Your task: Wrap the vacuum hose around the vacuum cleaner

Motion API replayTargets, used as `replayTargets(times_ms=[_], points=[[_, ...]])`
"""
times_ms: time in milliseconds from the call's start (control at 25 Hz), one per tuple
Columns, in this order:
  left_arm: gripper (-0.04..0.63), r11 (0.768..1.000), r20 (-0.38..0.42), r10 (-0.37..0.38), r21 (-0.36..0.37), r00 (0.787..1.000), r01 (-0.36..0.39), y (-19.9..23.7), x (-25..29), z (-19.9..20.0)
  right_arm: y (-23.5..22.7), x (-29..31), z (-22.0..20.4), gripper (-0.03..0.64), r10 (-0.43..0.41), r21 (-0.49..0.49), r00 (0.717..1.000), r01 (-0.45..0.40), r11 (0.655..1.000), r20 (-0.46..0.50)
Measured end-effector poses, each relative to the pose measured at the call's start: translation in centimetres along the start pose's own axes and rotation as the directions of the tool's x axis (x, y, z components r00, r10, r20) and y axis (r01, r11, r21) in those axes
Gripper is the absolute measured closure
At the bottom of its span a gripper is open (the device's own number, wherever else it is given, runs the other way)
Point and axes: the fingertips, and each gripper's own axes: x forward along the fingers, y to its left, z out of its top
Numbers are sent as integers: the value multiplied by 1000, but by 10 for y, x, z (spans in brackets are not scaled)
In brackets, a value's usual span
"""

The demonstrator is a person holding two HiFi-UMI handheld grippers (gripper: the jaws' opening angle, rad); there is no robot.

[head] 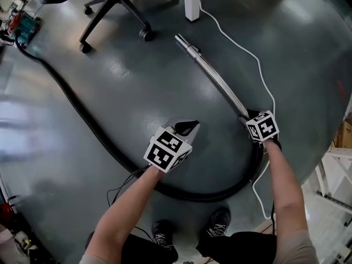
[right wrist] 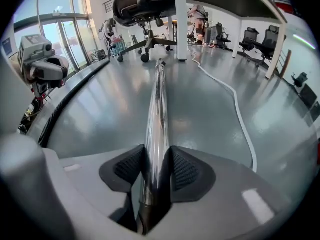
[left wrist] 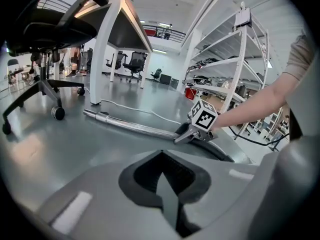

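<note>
A shiny metal wand (head: 212, 76) lies on the grey floor, running from the middle toward the right. My right gripper (head: 248, 119) is shut on the wand's near end, and the tube (right wrist: 159, 109) sits squeezed between both ribbed pads. From there the black ribbed hose (head: 209, 196) curves round in front of my feet. It then runs up left to a teal and red machine (head: 25, 29) at the picture's edge. My left gripper (head: 190, 126) hovers left of the wand, jaws together on nothing. In its own view the left gripper (left wrist: 161, 159) faces the wand (left wrist: 135, 126) and the right gripper (left wrist: 181, 138).
A white cable (head: 247, 54) snakes over the floor right of the wand. An office chair (head: 118, 10) and a white desk leg (head: 192, 1) stand beyond the wand's far tip. White shelving (head: 335, 169) is close on the right. The hose (right wrist: 60, 109) passes left of the wand.
</note>
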Motion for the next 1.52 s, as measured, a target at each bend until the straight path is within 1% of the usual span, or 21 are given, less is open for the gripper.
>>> replayTargets(times_ms=[120, 280, 440, 640, 760, 920, 1000, 1080, 1200, 1280, 1440, 1520], points=[[595, 1000, 5, 2, 13, 1000, -2, 1, -4, 8, 0, -5, 2, 426, -23, -11, 1000, 23, 1000, 17], [595, 999, 0, 4, 39, 1000, -4, 0, -10, 16, 6, -19, 12, 426, -24, -38, 998, 26, 999, 53], [595, 995, 5, 8, 98, 1000, -8, -2, -15, 32, 12, -45, 24, 426, -35, -82, 997, 41, 996, 74], [595, 981, 17, 24, 194, 1000, -27, -3, -29, 61, 31, -79, 26, 426, -50, -180, 997, 58, 982, 51], [594, 968, 20, 8, 250, 1000, -13, -7, -36, 76, 46, -102, 37, 426, -45, -204, 996, 61, 977, 82], [558, 951, 39, 14, 307, 999, -25, -8, -44, 96, 63, -134, 65, 426, -40, -248, 991, 71, 966, 127], [530, 940, 58, 29, 338, 998, -47, -6, -51, 109, 71, -150, 81, 426, -40, -284, 988, 81, 955, 146], [481, 924, 62, 56, 374, 996, -75, -3, -61, 121, 79, -167, 99, 426, -41, -321, 985, 93, 942, 165], [428, 887, 58, 96, 447, 994, -111, -2, -82, 140, 101, -195, 126, 426, -24, -370, 983, 92, 924, 185], [401, 864, 61, 125, 484, 990, -139, -1, -101, 158, 116, -215, 148, 426, -4, -414, 980, 89, 906, 200], [302, 831, 78, 216, 508, 973, -225, 5, -153, 193, 145, -259, 189, 426, 15, -497, 976, 97, 862, 216], [288, 814, 41, 234, 538, 971, -219, 2, -178, 203, 162, -284, 208, 426, 31, -530, 975, 93, 843, 221]])
